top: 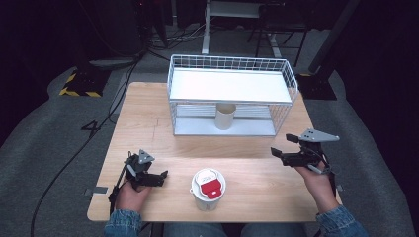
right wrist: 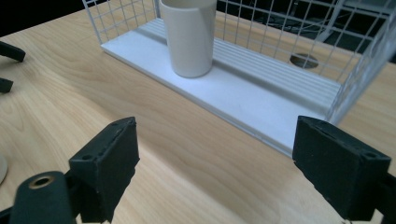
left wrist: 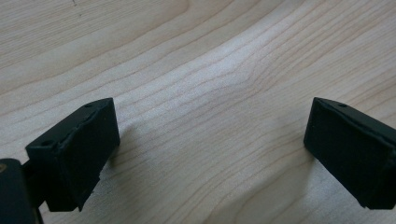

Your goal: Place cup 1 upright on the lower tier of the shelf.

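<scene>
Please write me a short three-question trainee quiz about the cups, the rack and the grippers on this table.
1. True or false: the plain white cup stands on the lower shelf of the white wire rack.
2. What colour is the tab on the lid of the white paper cup near the front edge?
3. Which gripper holds something: (a) left gripper, (b) right gripper, (c) neither?

Key: 1 true; 2 red; 3 (c), both stand open and empty.

The high view looks forward and down from above the person's side, taking in the whole table (top: 148,123). The left gripper view sits close over bare tabletop. The right gripper view looks low across the table toward the wire rack (right wrist: 280,28), shared with the high view.
</scene>
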